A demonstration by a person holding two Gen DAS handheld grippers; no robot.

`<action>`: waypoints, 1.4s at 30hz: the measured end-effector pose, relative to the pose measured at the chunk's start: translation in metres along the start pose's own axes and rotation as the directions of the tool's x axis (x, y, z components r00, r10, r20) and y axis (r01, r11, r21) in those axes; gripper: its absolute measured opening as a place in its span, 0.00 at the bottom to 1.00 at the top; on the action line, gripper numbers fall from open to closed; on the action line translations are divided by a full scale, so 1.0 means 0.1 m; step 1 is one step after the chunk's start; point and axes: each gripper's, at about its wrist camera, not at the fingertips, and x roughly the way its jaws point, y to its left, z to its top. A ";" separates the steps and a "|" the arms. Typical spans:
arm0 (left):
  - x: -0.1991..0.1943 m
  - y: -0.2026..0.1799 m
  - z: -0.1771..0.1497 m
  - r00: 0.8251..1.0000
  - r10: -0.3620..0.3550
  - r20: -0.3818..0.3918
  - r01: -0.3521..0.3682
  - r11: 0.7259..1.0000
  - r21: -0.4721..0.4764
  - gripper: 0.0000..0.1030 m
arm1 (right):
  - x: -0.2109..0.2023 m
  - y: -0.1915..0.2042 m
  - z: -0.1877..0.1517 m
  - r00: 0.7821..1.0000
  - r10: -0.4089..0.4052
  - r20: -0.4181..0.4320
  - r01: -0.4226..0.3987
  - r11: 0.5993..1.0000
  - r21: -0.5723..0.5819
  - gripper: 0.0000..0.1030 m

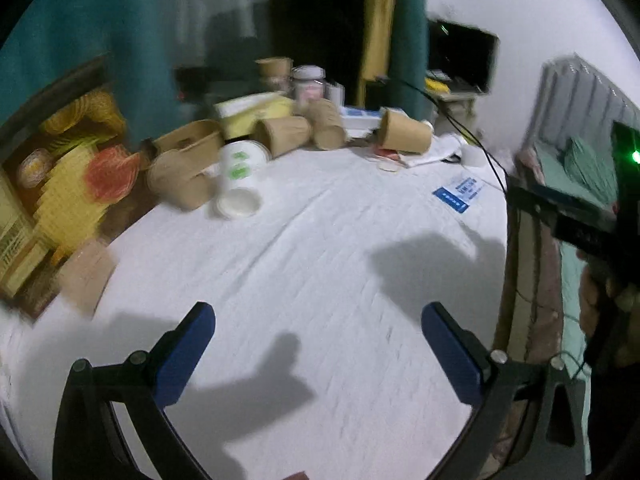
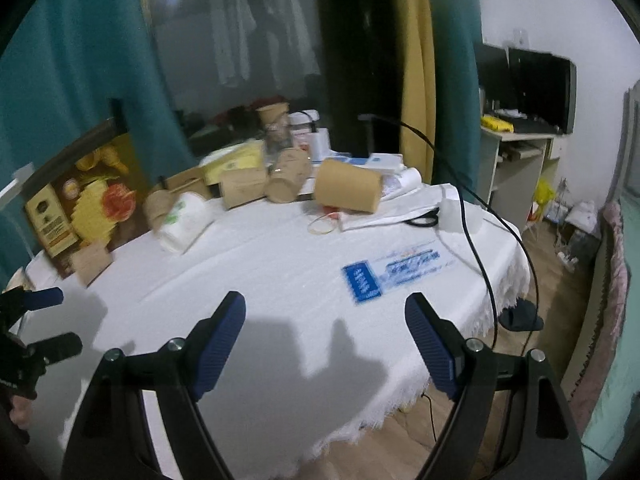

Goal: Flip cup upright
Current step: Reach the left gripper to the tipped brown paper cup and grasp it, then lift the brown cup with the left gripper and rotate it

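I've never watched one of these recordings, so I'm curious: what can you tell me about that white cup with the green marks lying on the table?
The white cup looks like paper, with green printed marks on its side. It lies tipped over on the white tablecloth, not upright, one round end facing the left camera. It sits at the table's far left, close against a brown paper cup; whether they touch is blurred. Neither gripper is near it.

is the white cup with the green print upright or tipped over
Tipped over. The white cup lies on its side on the white tablecloth, its round end facing the left wrist camera.
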 end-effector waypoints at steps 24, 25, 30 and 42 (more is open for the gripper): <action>2.41 -0.10 2.31 1.000 -0.017 -0.022 0.017 1.000 0.006 0.76 | 1.07 -0.75 0.78 0.995 -0.032 0.094 0.020 0.992 0.123 0.78; 2.46 -0.10 2.33 0.999 -0.015 -0.029 0.015 1.000 0.007 0.76 | 1.06 -0.77 0.76 0.995 -0.034 0.093 0.022 0.992 0.122 0.78; 2.69 -0.14 2.38 0.997 0.012 -0.078 -0.009 0.999 0.033 0.72 | 1.05 -0.88 0.68 0.996 -0.030 0.082 0.018 0.989 0.147 0.78; 2.16 -0.11 2.36 1.000 -0.020 -0.023 0.020 1.000 0.003 0.58 | 0.69 -0.79 0.64 0.996 0.004 0.085 -0.017 0.987 0.159 0.78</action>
